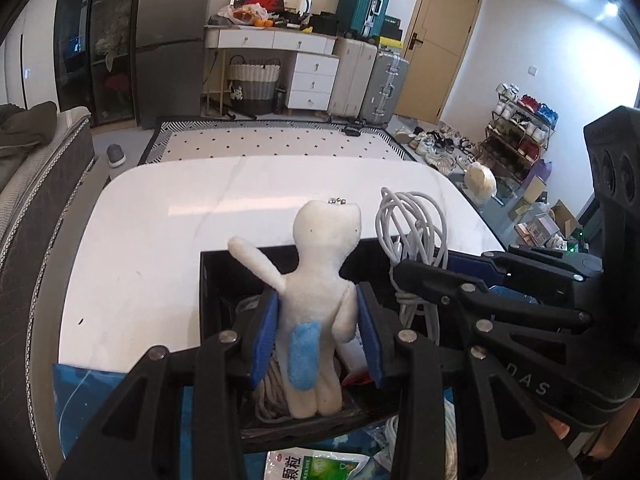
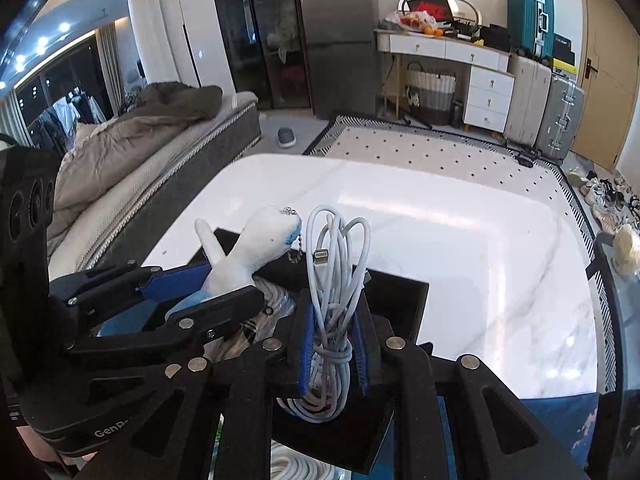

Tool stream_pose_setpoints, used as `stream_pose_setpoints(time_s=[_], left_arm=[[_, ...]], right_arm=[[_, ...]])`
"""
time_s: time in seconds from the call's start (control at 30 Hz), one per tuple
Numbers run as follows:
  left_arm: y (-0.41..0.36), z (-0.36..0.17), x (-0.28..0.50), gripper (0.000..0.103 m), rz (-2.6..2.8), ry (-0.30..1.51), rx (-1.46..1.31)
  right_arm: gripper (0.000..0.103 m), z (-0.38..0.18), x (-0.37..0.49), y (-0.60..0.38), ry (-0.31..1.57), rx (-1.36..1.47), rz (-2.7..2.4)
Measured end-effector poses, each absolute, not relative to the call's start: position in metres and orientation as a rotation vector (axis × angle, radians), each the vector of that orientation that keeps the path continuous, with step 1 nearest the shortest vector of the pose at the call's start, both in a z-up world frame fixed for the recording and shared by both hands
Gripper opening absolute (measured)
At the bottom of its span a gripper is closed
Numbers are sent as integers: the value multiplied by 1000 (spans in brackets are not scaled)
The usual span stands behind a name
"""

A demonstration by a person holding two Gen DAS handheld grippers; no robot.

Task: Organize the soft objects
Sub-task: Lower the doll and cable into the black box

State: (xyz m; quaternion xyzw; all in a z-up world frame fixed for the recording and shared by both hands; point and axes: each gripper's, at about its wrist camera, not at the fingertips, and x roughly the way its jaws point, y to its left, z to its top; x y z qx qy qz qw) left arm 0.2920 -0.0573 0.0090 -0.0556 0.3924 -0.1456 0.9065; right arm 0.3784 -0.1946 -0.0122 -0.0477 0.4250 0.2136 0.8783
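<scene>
Plush fabric fills the left gripper (image 1: 316, 332): its two blue-padded fingers (image 1: 265, 336) are closed against the waist of a small white stuffed doll with a pale blue patch on its body (image 1: 320, 300). The doll stands upright between the pads, one arm raised toward ten o'clock, a short metal bead chain (image 1: 336, 201) at the top of its head. It hangs above a black rectangular open-topped box (image 1: 208, 292) that sits on a glossy white marble-look table (image 1: 180, 220). Coiled pale rope (image 1: 272, 392) lies inside the box beneath the doll.

At three o'clock from the doll in the left wrist view, the right gripper (image 2: 334, 344) is closed on a bundled white charging cable with a flat metal plug (image 2: 334, 280). Its blue pads (image 2: 306, 344) press the bundle from both sides, the loops rise toward twelve o'clock and the lower coils hang down over the same black box. In the right wrist view the doll and the left gripper sit at nine o'clock, just beside the cable.

A green and white printed packet (image 1: 316, 466) lies at six o'clock in the left wrist view, on a blue sheet (image 1: 88, 392) under the near edge of the box.
</scene>
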Motion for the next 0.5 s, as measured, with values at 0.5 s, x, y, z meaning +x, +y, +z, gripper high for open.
stream_pose_setpoints(time_s=[0.5], left_arm=[[-64, -13, 296, 37, -277, 888, -80]], right_arm=[[17, -41, 373, -194, 978, -97, 440]])
